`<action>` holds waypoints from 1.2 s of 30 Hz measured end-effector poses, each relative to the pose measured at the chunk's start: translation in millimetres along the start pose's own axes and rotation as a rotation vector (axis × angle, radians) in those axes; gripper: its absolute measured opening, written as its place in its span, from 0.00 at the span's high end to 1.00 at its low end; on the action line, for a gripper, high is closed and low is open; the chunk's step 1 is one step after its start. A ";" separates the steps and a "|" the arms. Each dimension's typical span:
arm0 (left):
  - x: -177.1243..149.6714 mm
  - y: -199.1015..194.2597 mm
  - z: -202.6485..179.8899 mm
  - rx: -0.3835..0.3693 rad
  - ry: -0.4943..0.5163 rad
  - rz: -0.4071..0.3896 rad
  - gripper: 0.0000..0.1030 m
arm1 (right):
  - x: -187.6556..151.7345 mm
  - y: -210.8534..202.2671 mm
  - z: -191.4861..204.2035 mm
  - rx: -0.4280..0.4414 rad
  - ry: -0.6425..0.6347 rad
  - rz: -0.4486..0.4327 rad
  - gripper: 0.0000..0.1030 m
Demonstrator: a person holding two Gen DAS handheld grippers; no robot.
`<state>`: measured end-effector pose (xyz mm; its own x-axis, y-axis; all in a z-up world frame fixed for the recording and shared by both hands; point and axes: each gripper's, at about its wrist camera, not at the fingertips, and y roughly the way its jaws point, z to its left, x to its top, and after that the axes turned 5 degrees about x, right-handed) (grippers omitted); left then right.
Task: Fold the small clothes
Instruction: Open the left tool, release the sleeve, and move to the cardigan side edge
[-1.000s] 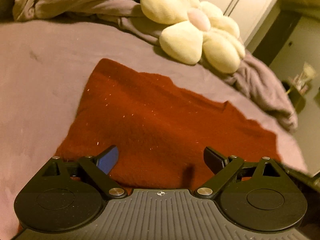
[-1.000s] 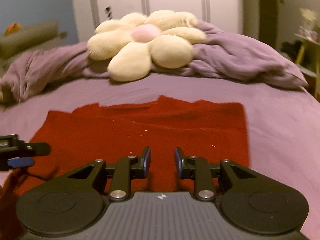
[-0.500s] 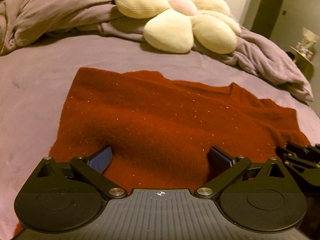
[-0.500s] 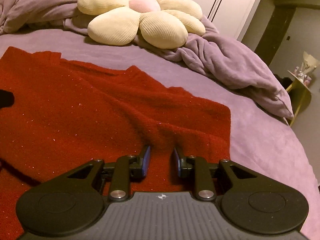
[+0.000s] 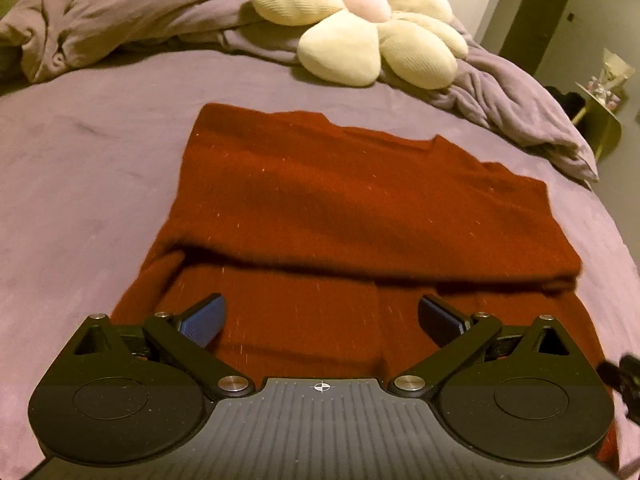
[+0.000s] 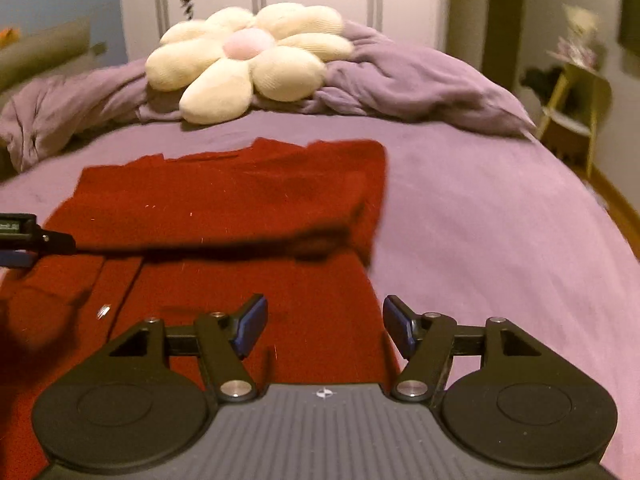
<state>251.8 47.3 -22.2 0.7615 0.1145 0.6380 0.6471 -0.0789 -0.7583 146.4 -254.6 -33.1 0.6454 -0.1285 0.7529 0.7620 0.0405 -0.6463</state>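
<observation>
The red knit garment (image 5: 352, 208) lies flat on the bed (image 5: 80, 184), which is covered with a purple sheet, in front of both cameras. One fold is judged to be in place: a doubled upper layer covers the far part of the garment, and its folded edge (image 5: 360, 272) runs across the full width, casting a shadow on the single layer below. In the right wrist view the same edge (image 6: 224, 248) is seen as a dark band, with the layer's right corner drooping slightly.

The left hand-held gripper (image 5: 320, 322) is spread wide, with nothing between its blue pads (image 5: 202, 320); it is held over the near, uncovered strip of the garment. The right hand-held gripper (image 6: 324, 326) is also parted, somewhat less widely, and is empty; it is positioned above the garment's near right edge, where red fabric meets the sheet.

The task is judged to be partly complete. The first lengthwise fold appears to be laid down and released. At least one further fold is judged to remain before a compact bundle is obtained, and the drooping corner may require squaring.

A cream flower-shaped cushion (image 5: 360, 28) and a crumpled purple duvet (image 6: 400, 76) lie at the far end of the bed, well apart from the garment.
</observation>
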 end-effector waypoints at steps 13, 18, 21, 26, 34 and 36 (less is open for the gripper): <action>-92.1 -84.6 65.5 -0.172 -0.001 0.108 0.00 | -92.0 -83.7 -82.4 0.220 0.402 0.090 0.46; -129.8 -101.0 117.5 -0.219 -0.132 0.179 0.00 | -103.2 -87.6 -96.5 0.235 0.443 0.129 0.52; -143.5 -99.9 137.1 -0.242 -0.201 0.224 0.10 | -106.9 -85.5 -98.5 0.255 0.442 0.152 0.56; -152.5 -92.9 154.2 -0.309 -0.283 0.289 0.20 | -110.2 -85.4 -104.0 0.288 0.450 0.173 0.71; -153.4 -99.8 180.6 -0.286 -0.334 0.287 0.15 | -116.1 -92.7 -112.9 0.312 0.453 0.197 0.69; -154.8 -97.7 180.9 -0.292 -0.318 0.300 0.10 | -116.2 -90.9 -117.4 0.320 0.481 0.200 0.60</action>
<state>64.1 216.5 -71.1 0.8957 0.3357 0.2916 0.4197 -0.4216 -0.8038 -4.1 -359.7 -76.4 0.7381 -0.5182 0.4321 0.6548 0.3958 -0.6439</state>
